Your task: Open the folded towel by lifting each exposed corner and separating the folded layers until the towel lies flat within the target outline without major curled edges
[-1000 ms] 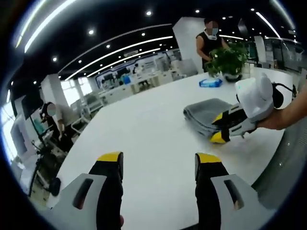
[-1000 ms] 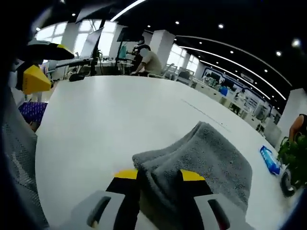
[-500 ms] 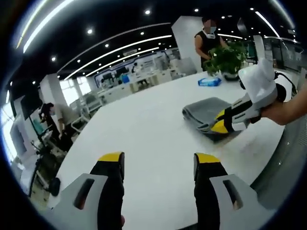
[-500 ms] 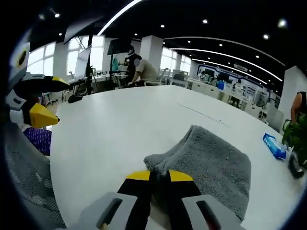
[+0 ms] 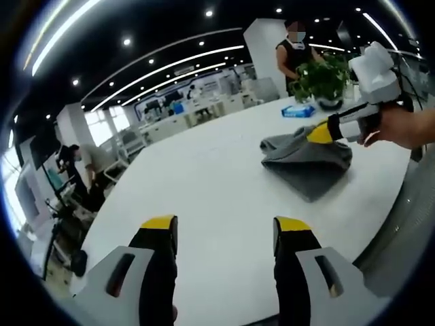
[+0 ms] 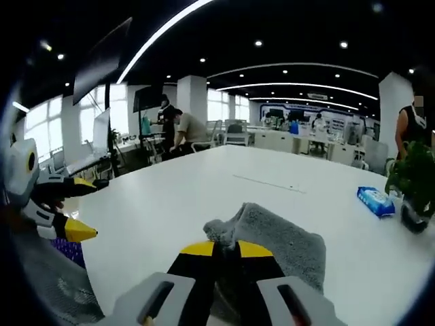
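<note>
Towel, grey and folded on the white worktop, has one corner pinched and raised in the right tongs; the left tongs gape well apart.

— What do the tools look like?
— The left gripper has two black jaws capped in yellow, each rising from a pale grey-white housing with a dark slot cut into it. In the right gripper view it shows as a white body with a yellow wedge tip and a dark upper jaw.
— And the other one?
— The right gripper is built the same: black jaws, yellow caps, grey housings with dark slots. From the left gripper view it has a white boxy body, a black cable behind it, and a bare forearm, no sleeve in sight.
</note>
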`<act>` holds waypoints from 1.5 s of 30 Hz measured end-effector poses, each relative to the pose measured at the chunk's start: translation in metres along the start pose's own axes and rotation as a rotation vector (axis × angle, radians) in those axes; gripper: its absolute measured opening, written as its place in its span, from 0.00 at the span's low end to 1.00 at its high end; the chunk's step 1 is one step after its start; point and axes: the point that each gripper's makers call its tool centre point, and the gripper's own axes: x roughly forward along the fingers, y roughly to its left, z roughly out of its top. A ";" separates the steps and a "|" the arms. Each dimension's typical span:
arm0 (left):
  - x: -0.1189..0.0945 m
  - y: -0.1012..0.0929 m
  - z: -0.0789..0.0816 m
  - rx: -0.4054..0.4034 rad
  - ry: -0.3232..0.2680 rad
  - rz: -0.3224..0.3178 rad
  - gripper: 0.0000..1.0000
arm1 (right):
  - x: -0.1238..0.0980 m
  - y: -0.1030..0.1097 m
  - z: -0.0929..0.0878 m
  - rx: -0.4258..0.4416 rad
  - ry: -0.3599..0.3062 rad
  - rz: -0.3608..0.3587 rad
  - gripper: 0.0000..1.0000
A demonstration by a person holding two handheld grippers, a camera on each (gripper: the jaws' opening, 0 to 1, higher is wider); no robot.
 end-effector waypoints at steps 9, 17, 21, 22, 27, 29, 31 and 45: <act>0.000 0.000 -0.002 0.002 0.008 -0.003 0.56 | -0.010 -0.013 0.013 0.095 -0.037 -0.012 0.07; 0.001 -0.002 -0.004 0.009 0.019 -0.007 0.56 | -0.014 -0.018 0.018 0.119 -0.055 -0.013 0.07; 0.001 -0.003 -0.005 0.015 0.027 -0.011 0.56 | -0.015 -0.021 0.020 0.116 -0.064 -0.013 0.06; 0.001 -0.003 -0.005 0.017 0.028 -0.011 0.56 | -0.016 -0.022 0.021 0.111 -0.068 -0.017 0.06; 0.002 -0.003 -0.007 0.021 0.038 -0.011 0.56 | -0.024 -0.034 0.023 0.100 -0.078 -0.044 0.06; 0.002 -0.004 -0.008 0.023 0.045 -0.015 0.56 | -0.028 -0.042 0.026 0.102 -0.089 -0.066 0.06; 0.002 -0.005 -0.008 0.027 0.047 -0.020 0.56 | -0.034 -0.053 0.029 0.108 -0.103 -0.094 0.05; 0.004 -0.011 -0.009 0.036 0.057 -0.038 0.56 | -0.072 -0.099 0.017 0.138 -0.096 -0.229 0.05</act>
